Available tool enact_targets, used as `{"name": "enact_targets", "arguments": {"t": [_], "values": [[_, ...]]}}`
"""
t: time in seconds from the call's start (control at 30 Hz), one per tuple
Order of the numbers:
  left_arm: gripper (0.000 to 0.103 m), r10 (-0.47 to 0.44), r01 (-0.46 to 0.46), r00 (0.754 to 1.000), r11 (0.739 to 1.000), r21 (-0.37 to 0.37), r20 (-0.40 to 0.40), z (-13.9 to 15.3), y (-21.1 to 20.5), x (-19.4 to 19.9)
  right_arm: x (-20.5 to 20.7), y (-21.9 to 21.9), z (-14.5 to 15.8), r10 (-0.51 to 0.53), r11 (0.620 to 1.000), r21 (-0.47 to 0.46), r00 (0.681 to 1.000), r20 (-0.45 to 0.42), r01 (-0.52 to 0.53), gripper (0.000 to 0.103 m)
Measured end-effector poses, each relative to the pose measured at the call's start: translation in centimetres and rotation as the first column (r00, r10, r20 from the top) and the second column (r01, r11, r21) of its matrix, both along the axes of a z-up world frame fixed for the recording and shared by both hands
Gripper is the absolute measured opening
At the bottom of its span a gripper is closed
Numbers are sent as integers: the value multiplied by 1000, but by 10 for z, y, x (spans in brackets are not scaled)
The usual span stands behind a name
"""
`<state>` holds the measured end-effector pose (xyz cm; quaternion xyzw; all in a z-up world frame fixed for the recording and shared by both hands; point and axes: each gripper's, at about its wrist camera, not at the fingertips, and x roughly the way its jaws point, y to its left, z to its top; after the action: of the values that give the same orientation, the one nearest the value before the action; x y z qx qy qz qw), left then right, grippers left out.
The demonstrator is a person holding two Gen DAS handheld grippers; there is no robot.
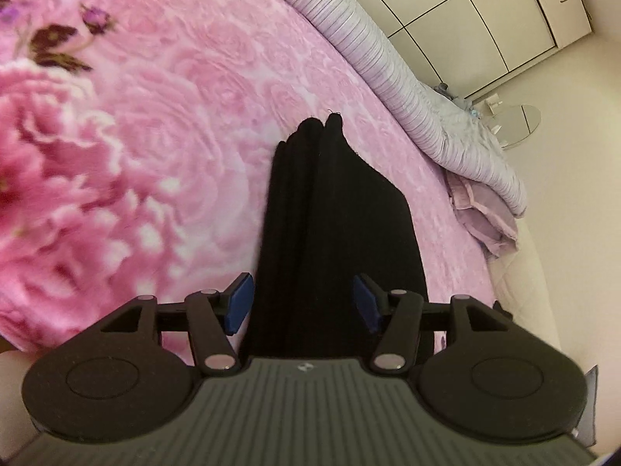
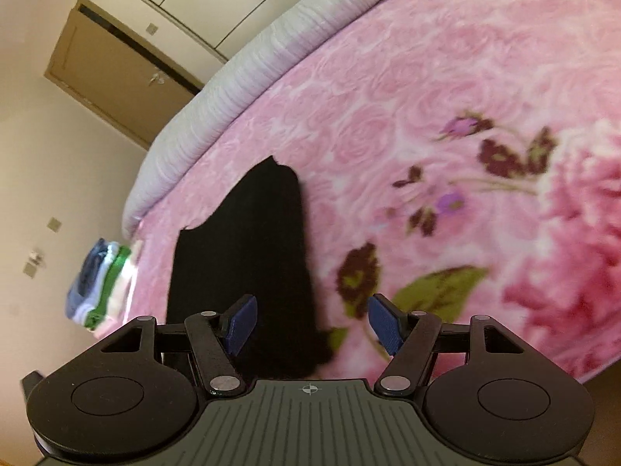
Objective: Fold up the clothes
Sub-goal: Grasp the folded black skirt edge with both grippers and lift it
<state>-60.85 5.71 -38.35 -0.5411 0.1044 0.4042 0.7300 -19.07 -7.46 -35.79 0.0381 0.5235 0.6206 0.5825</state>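
Item: black garment [image 1: 333, 225], knit, already narrowed into a long strip of several layers. It lies flat on the bed, on the pink rose blanket [image 1: 186, 116], near the side edge of the bed where the rolled striped quilt [image 1: 392, 77] runs along the head. Probably laid lengthwise so that its near end sits within reach of both tools for the next fold.

Left tongs [image 1: 302, 303]: blue pads [image 1: 240, 303] spread wide on either side of the strip's near end, gripping nothing; whether the pads touch the cloth cannot be told.

Right tongs [image 2: 312, 322]: likewise spread and empty, placed over the garment's corner [image 2: 322, 349] nearest the camera, apparently lined up to take it.

Left wrist view only: the strip's lengthwise ribs and its two pointed far tips; a crumpled lilac cloth [image 1: 489, 221] at the bed's corner; wardrobe doors [image 1: 485, 11].

Right wrist view only: a stepped notch in the garment's far outline; a stack of folded clothes [image 2: 104, 283], blue, white and green, at the bed's edge; a brown door [image 2: 116, 66].
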Motion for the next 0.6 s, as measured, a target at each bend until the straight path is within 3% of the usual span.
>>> {"name": "enact_targets", "arguments": {"t": [0.37, 0.6], "values": [[53, 1, 1, 1000, 997, -80, 27, -25, 42, 10, 8, 56, -28, 18, 996, -82, 994, -108, -27, 68], [53, -17, 26, 997, 992, -121, 73, -35, 62, 18, 15, 86, -42, 31, 995, -89, 979, -199, -49, 74]]}}
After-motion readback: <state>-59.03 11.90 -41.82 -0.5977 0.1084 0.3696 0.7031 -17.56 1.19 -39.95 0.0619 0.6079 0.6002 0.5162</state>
